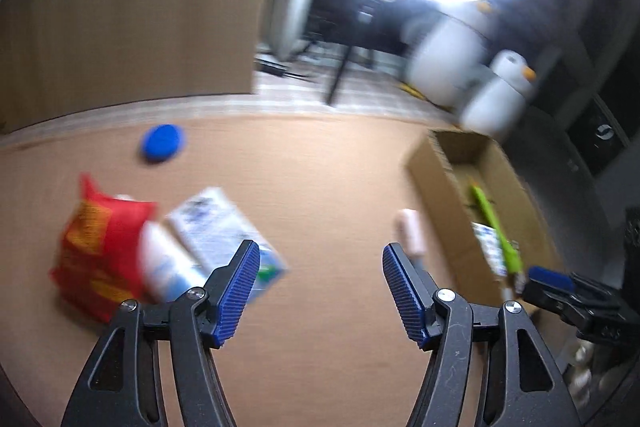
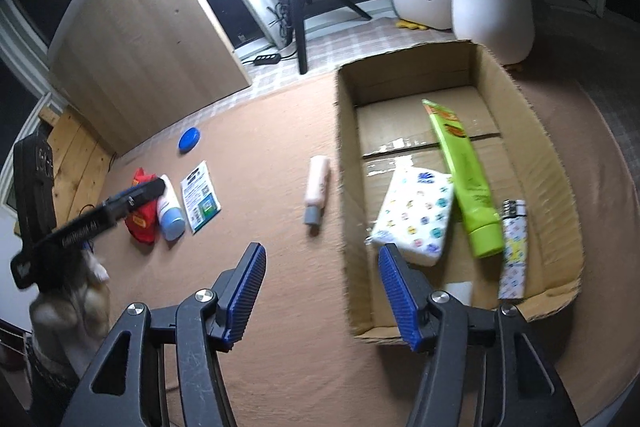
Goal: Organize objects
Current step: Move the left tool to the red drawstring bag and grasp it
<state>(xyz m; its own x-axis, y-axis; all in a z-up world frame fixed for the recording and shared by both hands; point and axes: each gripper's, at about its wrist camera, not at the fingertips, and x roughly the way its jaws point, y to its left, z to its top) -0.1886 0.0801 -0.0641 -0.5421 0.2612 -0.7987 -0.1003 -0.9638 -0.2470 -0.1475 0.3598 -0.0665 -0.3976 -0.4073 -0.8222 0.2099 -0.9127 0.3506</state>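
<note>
Both our jaws spread, nothing held: left gripper (image 1: 320,291), right gripper (image 2: 322,291). Roughly halfway, we'd judge.

Done, in the cardboard box (image 2: 560,195): tissue pack (image 2: 416,215), green tube (image 2: 468,183), lighter (image 2: 514,247).

Left on the mat: pink tube (image 2: 318,187) just beside the box's left wall; red packet (image 2: 142,219), blue-capped bottle (image 2: 170,209), leaflet (image 2: 200,195) clustered near the left edge; blue lid (image 2: 189,139), probably, at the far edge.
</note>
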